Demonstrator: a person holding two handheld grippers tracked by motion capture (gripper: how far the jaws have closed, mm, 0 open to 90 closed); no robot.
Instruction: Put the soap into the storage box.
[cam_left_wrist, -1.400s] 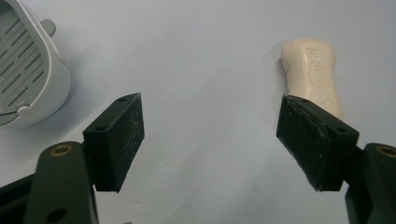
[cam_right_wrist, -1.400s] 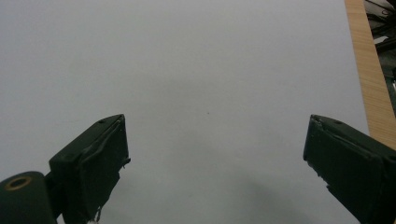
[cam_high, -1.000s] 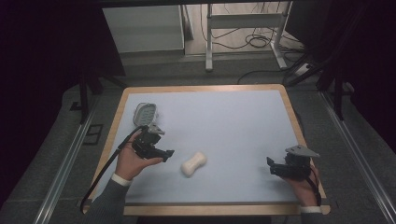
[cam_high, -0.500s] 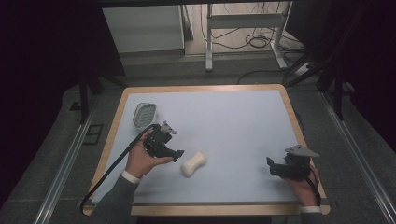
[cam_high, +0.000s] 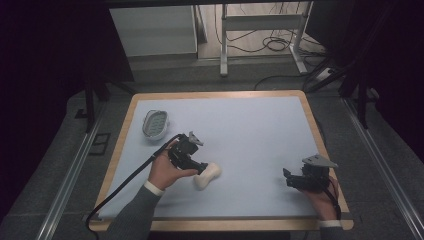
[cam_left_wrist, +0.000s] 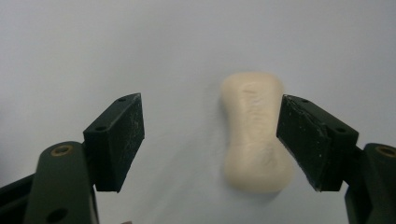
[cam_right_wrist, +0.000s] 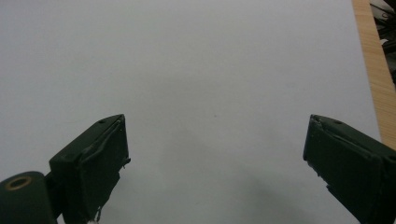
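- High view: bench (cam_high: 260, 125) with a pale blue-grey top and a wooden edge. A cream, bone-shaped soap bar (cam_high: 208, 176) lies left of centre, toward the near edge.
- High view: left tongs (cam_high: 199, 167) are held in the person's left hand (cam_high: 165, 170), tip right at the soap bar's left end; contact cannot be told from here. A black cable (cam_high: 125, 187) trails from them off the near-left edge.
- High view: a grey oval soap dish (cam_high: 155, 123) sits near the bench's left edge, apart from the soap bar and beyond the left hand.
- High view: right tongs (cam_high: 288, 179) are low near the right edge, held in the right hand (cam_high: 322, 192), a grey three-cornered plate (cam_high: 319, 161) on top, well apart from the soap bar.
- Left gripper view: left tongs (cam_left_wrist: 210, 135) are spread wide. The soap bar (cam_left_wrist: 254, 140) lies lengthwise on the bench surface (cam_left_wrist: 140, 46) between the jaws, close against the right-hand jaw, with a clear gap to the left-hand jaw. Faint embossed lettering on the bar is unreadable.
- Right gripper view: right tongs (cam_right_wrist: 215, 154) are spread wide over bare bench surface (cam_right_wrist: 210, 60), nothing between the jaws. The wooden edge (cam_right_wrist: 373, 70) runs down the right side.
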